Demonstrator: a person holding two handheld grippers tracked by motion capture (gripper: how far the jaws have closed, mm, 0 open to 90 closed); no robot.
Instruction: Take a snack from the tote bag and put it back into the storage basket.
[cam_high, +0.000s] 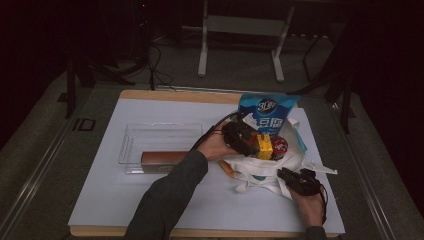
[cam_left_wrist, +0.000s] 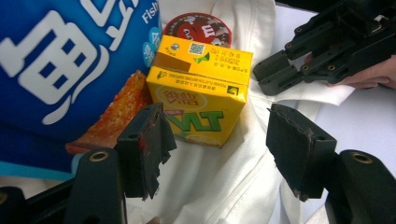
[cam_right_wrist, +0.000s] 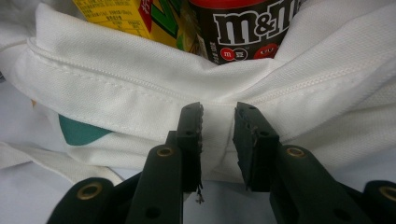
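Two readable labels: "VLT" carton (cam_left_wrist: 201, 100), "m&m's" tub (cam_right_wrist: 243, 28) in bag (cam_right_wrist: 140, 93)

High cam looks down on our counter (cam_high: 150, 210) from above. Both gripper cams sit close on the white bag (cam_high: 260, 167), facing it from opposite sides; all three share the yellow carton (cam_left_wrist: 198, 100).

table (cam_high: 100, 200) | clear tray (cam_high: 131, 145) left | white bag (cam_high: 260, 172) right
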